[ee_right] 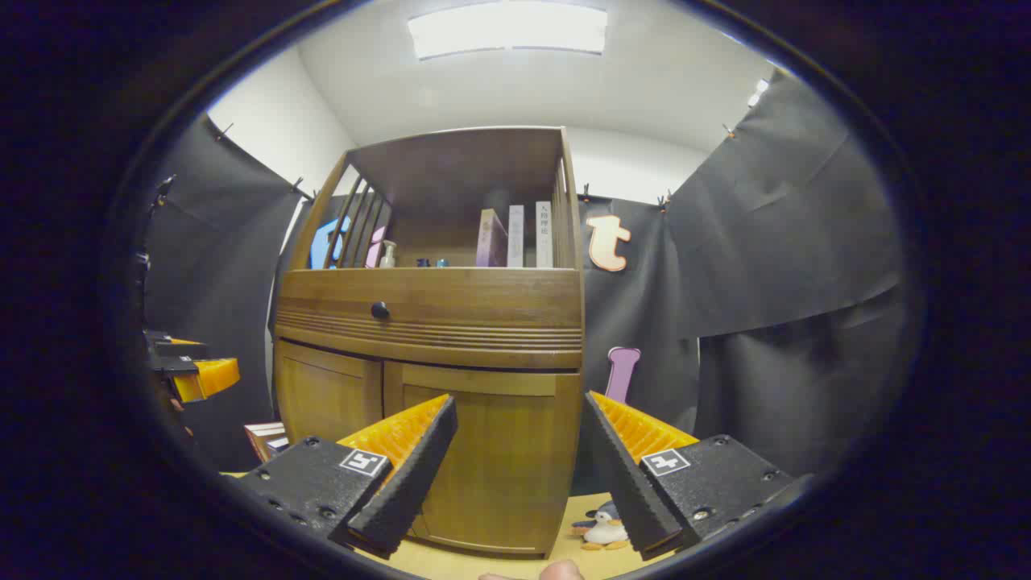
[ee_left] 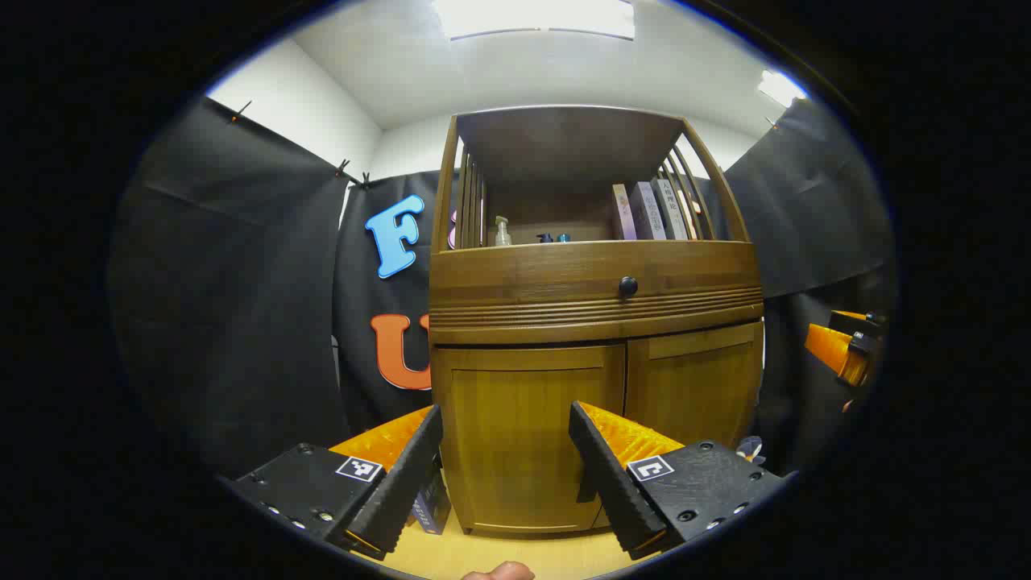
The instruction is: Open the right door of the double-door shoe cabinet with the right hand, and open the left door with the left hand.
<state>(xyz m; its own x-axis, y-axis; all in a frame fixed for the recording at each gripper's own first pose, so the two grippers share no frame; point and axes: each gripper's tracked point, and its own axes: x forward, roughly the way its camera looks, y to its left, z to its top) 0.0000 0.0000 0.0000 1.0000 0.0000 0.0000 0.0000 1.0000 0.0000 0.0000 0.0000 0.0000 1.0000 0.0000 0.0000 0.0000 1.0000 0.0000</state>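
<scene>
Left gripper view puts us square on the shoe cabinet [ee_left: 596,322], standing centre frame on the pale tabletop [ee_left: 483,556]. The left claw [ee_left: 506,475] sits at the bottom of the frame, fingers spread wide and released, nothing between them. Right behind that gap is the left door [ee_left: 523,435], flat shut, and beside it, just right of centre, the right door [ee_left: 697,387], shut as well. Above both doors, a drawer front with a dark round knob [ee_left: 628,285]; higher up, an open shelf with books [ee_left: 652,211] leaning at its right end and a small pump bottle [ee_left: 503,232] at its left. Far right edge of the frame, the right claw [ee_left: 846,350] pokes in, well apart from the cabinet.

Over in the right gripper view, the right claw [ee_right: 519,475] is likewise gaping and empty at the bottom, aimed at the right door [ee_right: 491,459], closed. The left door [ee_right: 330,395] lies left of it, closed. A little penguin toy [ee_right: 602,528] stands on the tabletop by the cabinet's lower right corner.
</scene>
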